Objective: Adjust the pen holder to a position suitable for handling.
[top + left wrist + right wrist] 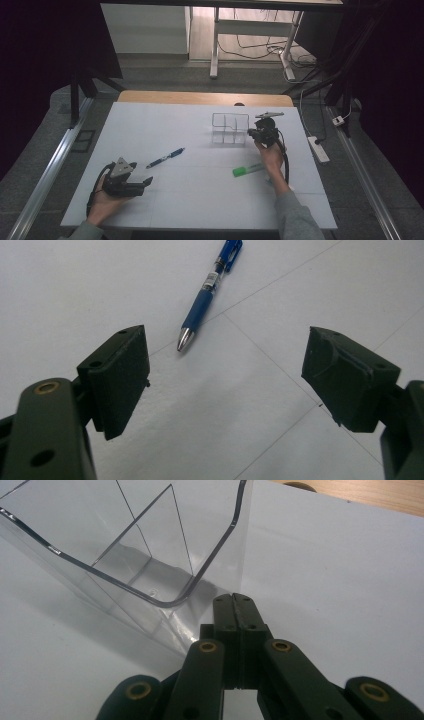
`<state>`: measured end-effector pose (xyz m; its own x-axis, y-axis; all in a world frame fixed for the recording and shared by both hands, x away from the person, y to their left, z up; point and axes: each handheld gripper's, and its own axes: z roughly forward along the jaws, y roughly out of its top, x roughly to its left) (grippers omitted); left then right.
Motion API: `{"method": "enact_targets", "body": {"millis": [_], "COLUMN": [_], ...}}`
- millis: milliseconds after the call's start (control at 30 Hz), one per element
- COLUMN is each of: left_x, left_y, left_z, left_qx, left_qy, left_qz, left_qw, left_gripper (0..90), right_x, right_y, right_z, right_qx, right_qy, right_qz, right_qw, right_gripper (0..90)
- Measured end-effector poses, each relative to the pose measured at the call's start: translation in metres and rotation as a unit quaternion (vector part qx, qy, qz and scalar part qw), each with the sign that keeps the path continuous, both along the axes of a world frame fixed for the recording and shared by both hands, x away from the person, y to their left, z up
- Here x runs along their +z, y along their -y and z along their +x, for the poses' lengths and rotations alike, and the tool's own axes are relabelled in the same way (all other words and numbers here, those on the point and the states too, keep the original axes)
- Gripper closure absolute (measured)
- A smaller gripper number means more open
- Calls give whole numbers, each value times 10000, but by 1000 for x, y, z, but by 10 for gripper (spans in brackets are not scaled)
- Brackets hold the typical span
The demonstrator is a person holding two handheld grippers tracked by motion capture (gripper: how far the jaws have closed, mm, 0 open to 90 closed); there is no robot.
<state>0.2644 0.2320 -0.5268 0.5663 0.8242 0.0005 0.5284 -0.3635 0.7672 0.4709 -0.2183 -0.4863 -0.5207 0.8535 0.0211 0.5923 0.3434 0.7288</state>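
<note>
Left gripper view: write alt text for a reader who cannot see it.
A blue pen lies on the white table, tip pointing toward the left gripper, whose two black jaws stand wide open and empty just short of it.

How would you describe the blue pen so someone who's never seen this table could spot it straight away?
Start at the white table top and look to its left half, just ahead of the left gripper. The blue pen lies there slantwise, alone. It is slim and dark blue with a silver tip, unlike the stubby green marker farther right.
</note>
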Motion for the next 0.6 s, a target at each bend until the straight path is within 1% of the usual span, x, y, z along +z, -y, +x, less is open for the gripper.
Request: {"method": "enact_targets", "body": {"millis": [300, 600], "left_x": [0, -1], "left_y": [0, 0], "left_z": [0, 0], "left_qx": [-2, -8], "left_qy": [-3, -11], "left_qz": [12, 17], "left_qw": [10000, 10000], "left_gripper": [191, 191], "right_x": [-2, -5], "right_y": [-13, -26], "right_z": [3, 5], "right_qx": [19, 116], "right_qy": [-8, -32], "right_qz": [41, 38], "right_qw": [10000, 9999], "right_gripper": [897, 897]}}
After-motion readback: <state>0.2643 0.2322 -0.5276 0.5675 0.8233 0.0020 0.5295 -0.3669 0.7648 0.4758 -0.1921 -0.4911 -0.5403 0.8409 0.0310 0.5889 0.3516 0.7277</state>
